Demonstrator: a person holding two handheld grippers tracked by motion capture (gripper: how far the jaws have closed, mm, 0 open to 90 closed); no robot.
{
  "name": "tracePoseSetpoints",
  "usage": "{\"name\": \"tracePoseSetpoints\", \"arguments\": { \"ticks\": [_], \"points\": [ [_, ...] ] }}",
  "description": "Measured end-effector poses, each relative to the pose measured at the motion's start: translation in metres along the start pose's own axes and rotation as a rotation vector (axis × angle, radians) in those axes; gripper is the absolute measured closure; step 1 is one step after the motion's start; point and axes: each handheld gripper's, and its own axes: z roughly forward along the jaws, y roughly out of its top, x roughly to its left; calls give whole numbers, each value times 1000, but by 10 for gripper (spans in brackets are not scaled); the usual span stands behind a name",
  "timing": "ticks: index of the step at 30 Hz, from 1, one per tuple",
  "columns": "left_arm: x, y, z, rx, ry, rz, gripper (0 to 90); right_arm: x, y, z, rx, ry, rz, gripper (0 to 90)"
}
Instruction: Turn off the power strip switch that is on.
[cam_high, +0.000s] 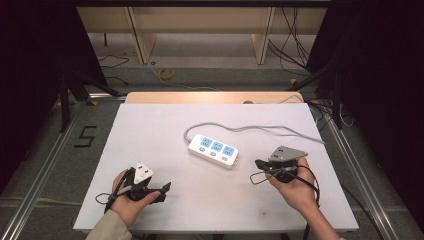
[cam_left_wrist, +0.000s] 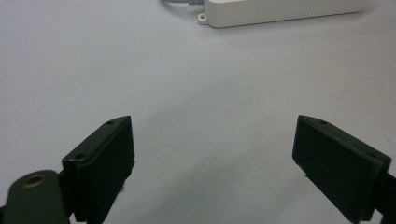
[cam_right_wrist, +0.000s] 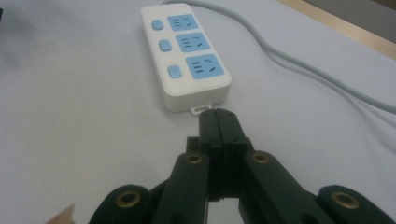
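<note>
A white power strip with three blue sockets and blue switches lies near the middle of the white table; its grey cable runs off to the back right. In the right gripper view the strip lies just beyond my right gripper, whose jaws are pressed together with nothing between them. My right gripper sits to the right of the strip. My left gripper rests at the front left, jaws spread wide over bare table, with the strip's end farther ahead.
The table's wooden back edge lies beyond the white top. Past it are floor cables and wooden furniture legs. Metal rails run along both sides, and a "5" mark is on the floor at left.
</note>
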Motion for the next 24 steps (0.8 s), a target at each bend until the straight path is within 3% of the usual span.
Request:
{"name": "tracePoseSetpoints", "arguments": {
  "ticks": [24],
  "points": [
    [0, 0, 0, -3, 3, 0, 127, -1, 11, 8, 1, 8, -1, 900]
  ]
}}
